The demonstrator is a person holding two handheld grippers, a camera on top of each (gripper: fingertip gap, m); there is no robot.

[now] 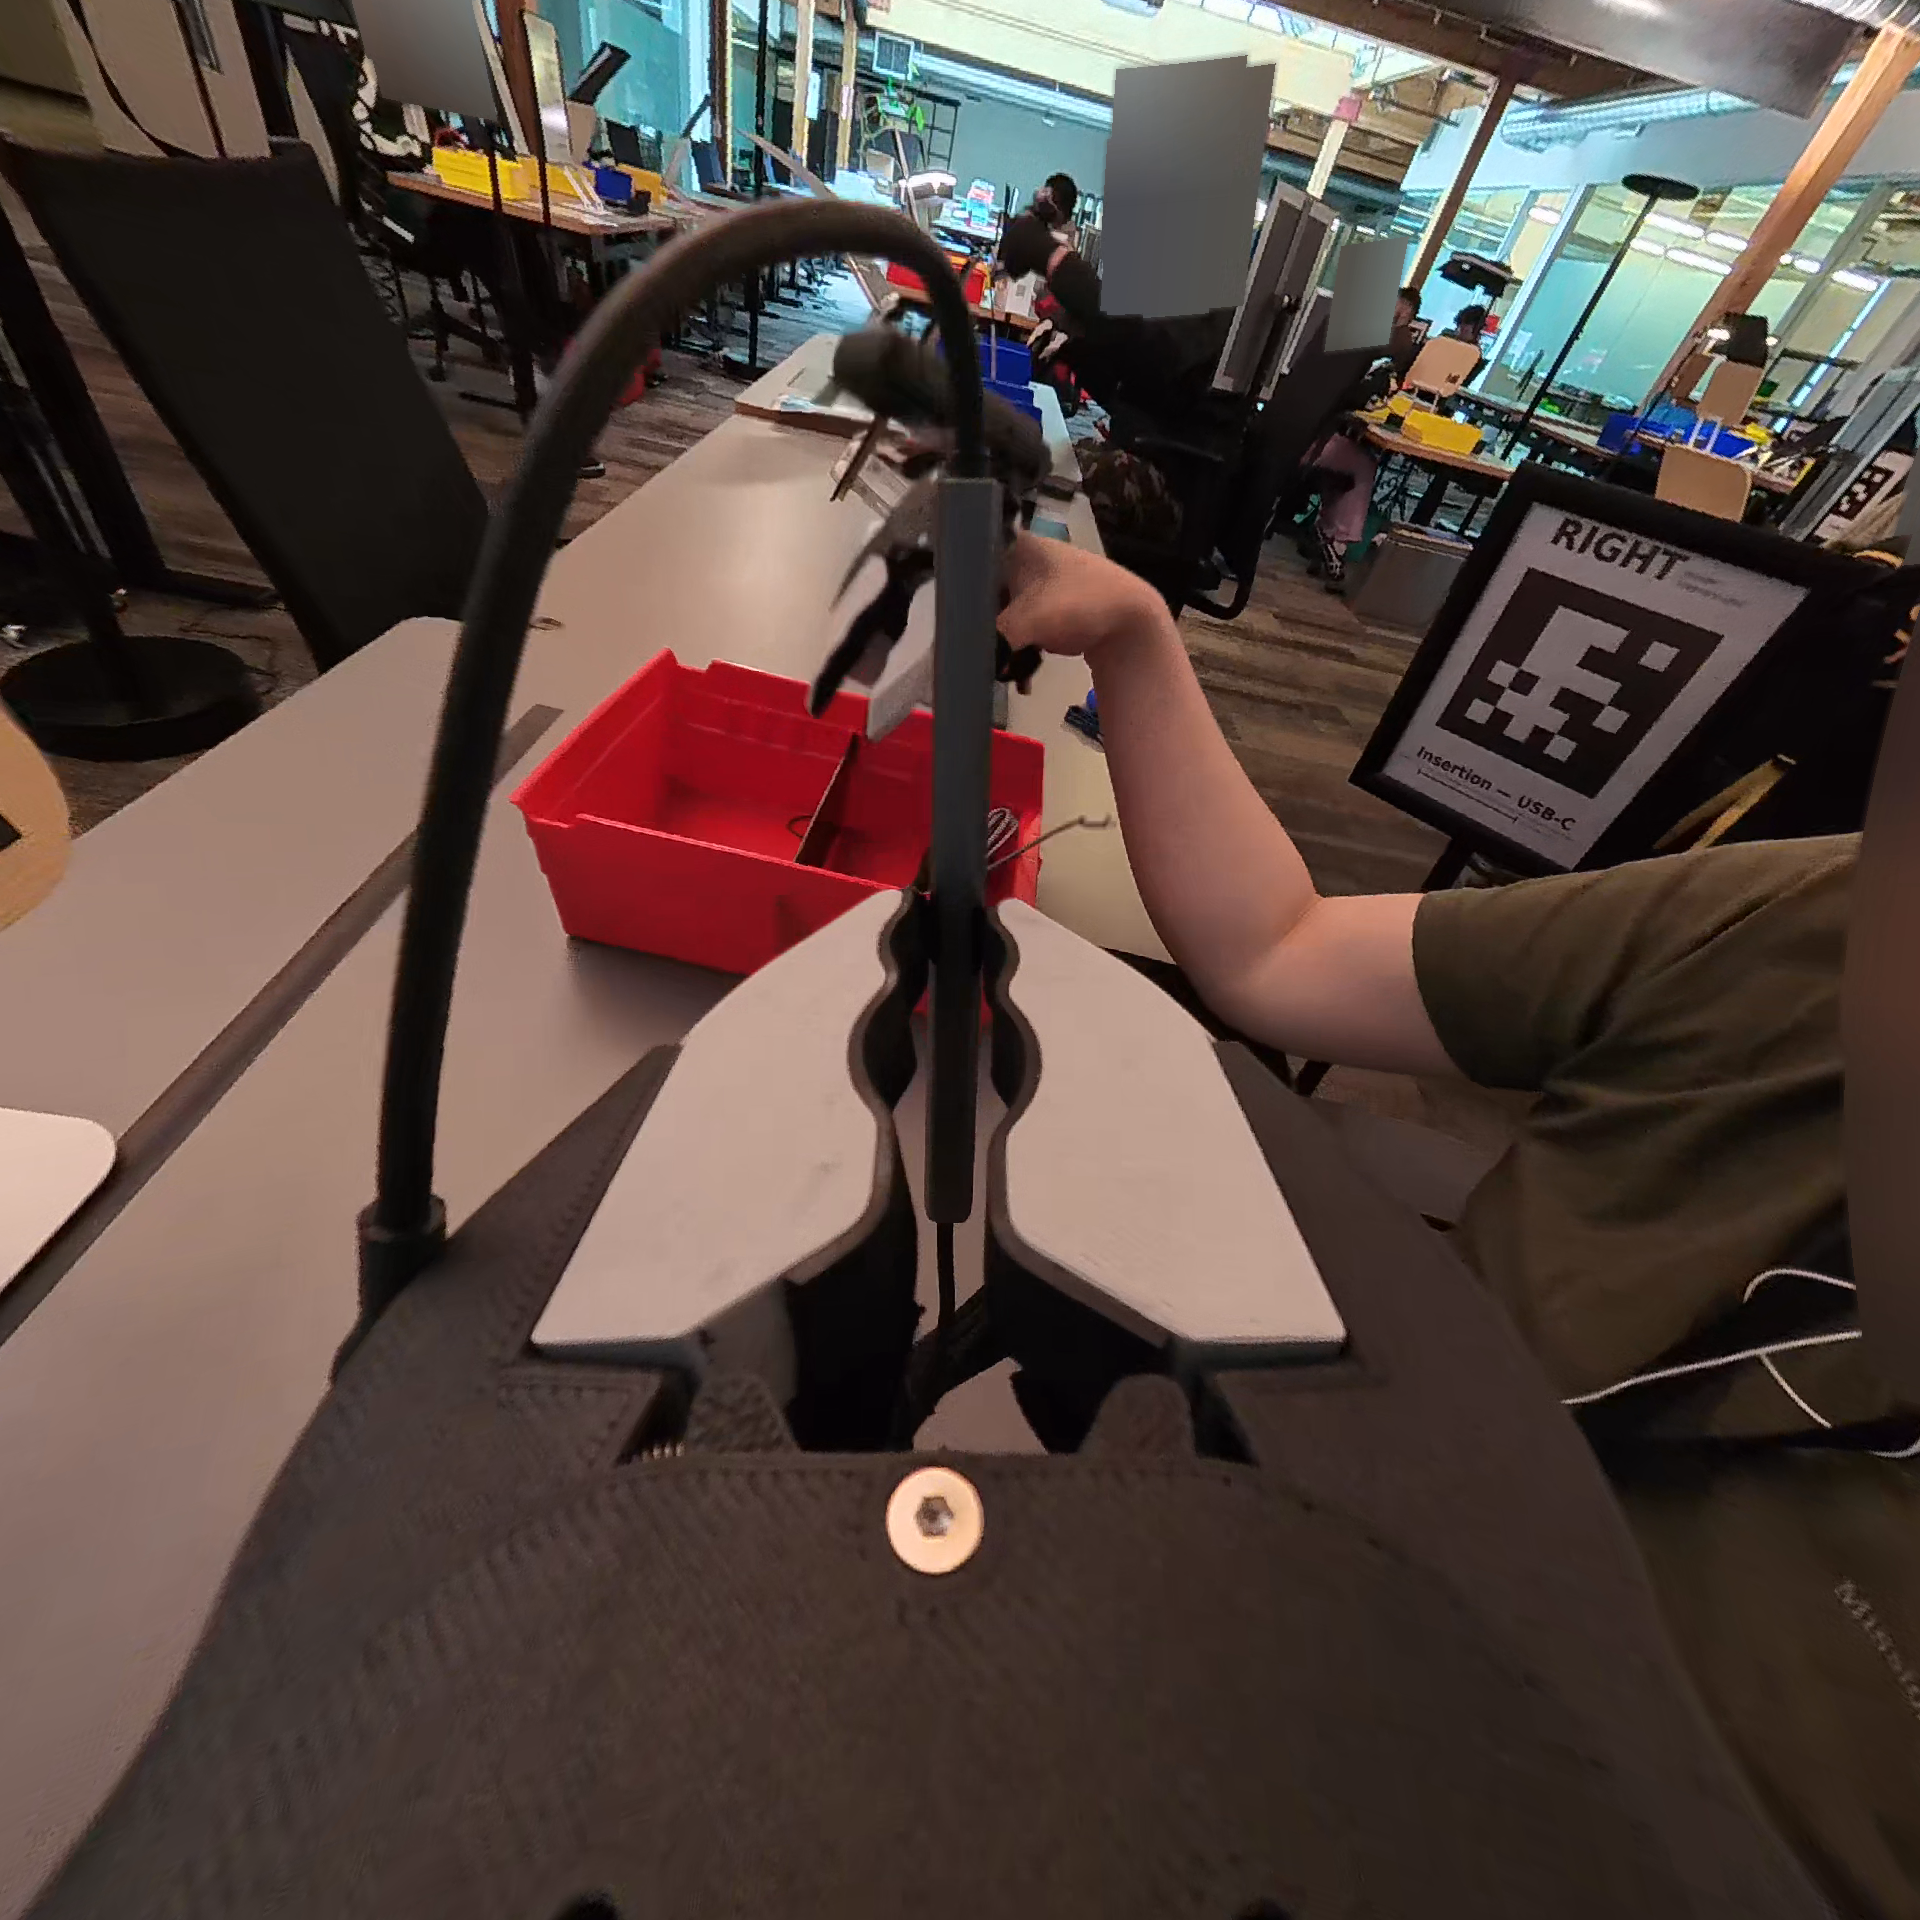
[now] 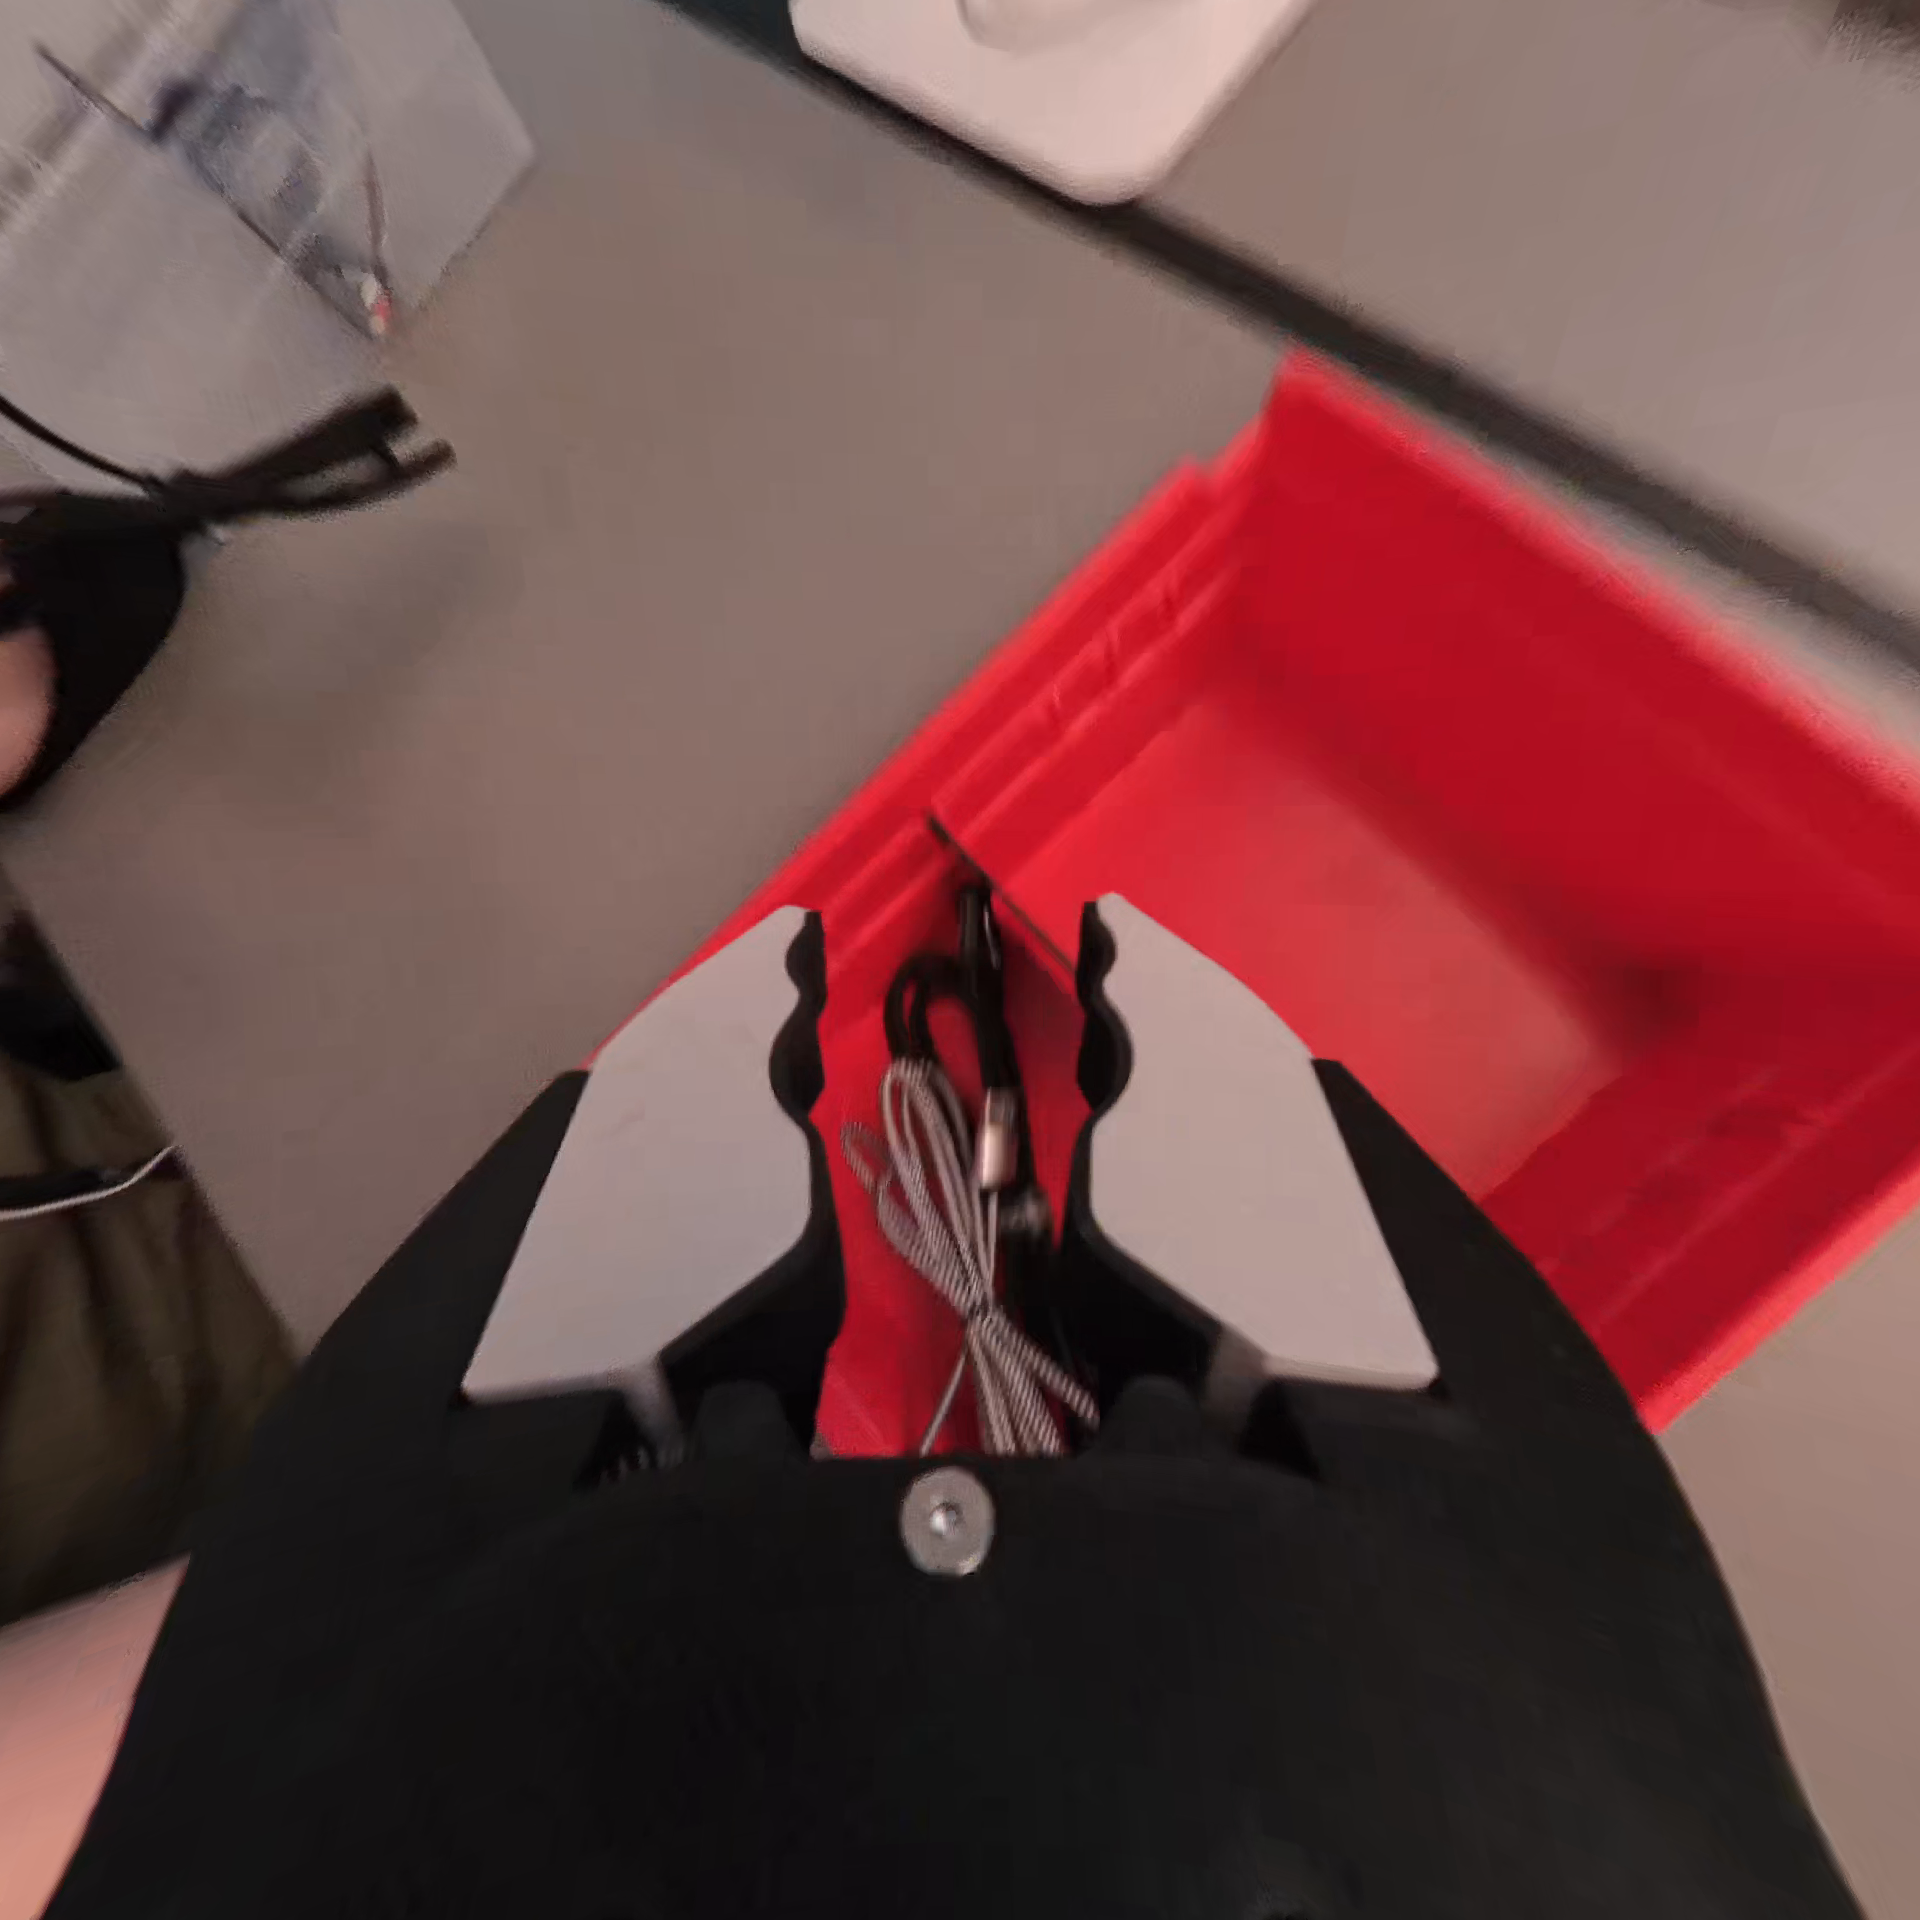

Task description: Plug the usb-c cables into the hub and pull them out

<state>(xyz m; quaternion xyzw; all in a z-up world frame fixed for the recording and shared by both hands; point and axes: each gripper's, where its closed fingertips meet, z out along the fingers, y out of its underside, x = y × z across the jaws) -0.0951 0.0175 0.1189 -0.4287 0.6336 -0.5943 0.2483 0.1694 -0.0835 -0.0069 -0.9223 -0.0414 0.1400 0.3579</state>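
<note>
Left wrist view has the left tongs (image 1: 948, 914) clamped on the hub (image 1: 958, 831), which is a slim dark grey bar standing upright between the tips, edge-on to the camera so I can't make out any ports. A thick black cable (image 1: 499, 665) arcs over from the top of the hub and comes down at the left of the gripper body. Behind it sits a red bin (image 1: 665, 862) on the grey desk (image 1: 260, 831), split by a divider into 2 compartments.

Farther back in the same view, the right tongs (image 1: 862, 665) hang over the bin, held by a hand (image 1: 1060, 613).

Right wrist view is pretty blurry, but the right tongs (image 2: 951, 925) are clearly spread apart with nothing between them, pointing down into the bin's (image 2: 1455, 644) smaller compartment. That's where the usb-c cables (image 2: 956, 1226) are: a grey braided one bunched in loops with a metal-looking plug end, plus a black one (image 2: 966, 966) beside it toward the bin wall. They lie tangled together, so I can't tell how many there are past those 2.
</note>
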